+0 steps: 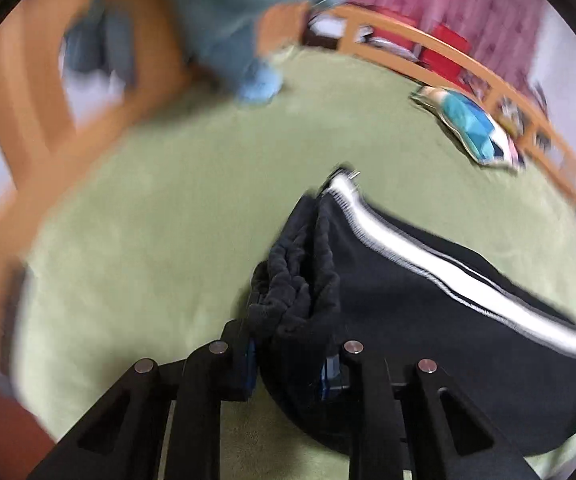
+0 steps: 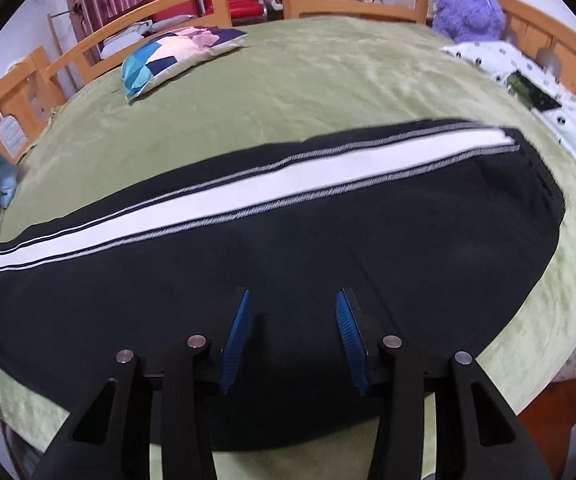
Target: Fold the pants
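My left gripper [image 1: 289, 354] pinches the gathered waistband of the black fleece pants with white side stripe [image 2: 288, 264]; my right gripper [image 2: 291, 340] hovers spread above mid-leg, the long axis running crosswise beyond its jaws on the green bedspread [image 2: 327, 80].
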`<state>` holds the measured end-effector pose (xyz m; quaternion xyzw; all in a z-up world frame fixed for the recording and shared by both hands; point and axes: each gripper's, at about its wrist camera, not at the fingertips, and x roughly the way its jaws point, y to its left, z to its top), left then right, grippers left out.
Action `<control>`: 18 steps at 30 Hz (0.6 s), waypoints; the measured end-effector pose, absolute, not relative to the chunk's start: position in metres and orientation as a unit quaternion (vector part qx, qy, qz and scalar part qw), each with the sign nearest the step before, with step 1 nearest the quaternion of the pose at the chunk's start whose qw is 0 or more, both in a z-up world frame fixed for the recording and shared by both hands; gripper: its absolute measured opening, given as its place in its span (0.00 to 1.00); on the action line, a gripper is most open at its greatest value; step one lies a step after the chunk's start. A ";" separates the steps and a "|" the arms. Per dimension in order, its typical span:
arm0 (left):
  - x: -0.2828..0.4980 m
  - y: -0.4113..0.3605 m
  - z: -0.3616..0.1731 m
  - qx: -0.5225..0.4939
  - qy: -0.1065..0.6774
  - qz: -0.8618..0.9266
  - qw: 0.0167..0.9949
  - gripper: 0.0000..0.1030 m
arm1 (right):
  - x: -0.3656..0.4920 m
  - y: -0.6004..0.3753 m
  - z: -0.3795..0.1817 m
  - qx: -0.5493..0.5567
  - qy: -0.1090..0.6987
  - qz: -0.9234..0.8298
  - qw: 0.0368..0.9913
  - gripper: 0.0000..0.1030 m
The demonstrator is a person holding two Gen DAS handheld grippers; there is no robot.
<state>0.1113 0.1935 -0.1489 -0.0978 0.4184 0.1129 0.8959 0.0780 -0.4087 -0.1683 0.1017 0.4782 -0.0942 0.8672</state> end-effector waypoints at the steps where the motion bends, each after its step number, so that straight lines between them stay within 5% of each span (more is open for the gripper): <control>1: 0.114 0.169 -0.129 -0.051 0.409 0.112 0.904 0.20 | 0.075 -0.410 -0.168 0.106 0.479 -0.094 0.866 0.44; 9: 0.108 -0.027 -0.047 0.116 0.362 -0.028 0.924 0.20 | 0.044 -0.433 -0.153 0.110 0.456 -0.082 0.879 0.44; 18: 0.091 -0.234 -0.121 0.113 0.436 -0.193 0.872 0.20 | -0.009 -0.505 -0.148 0.149 0.460 -0.112 0.868 0.44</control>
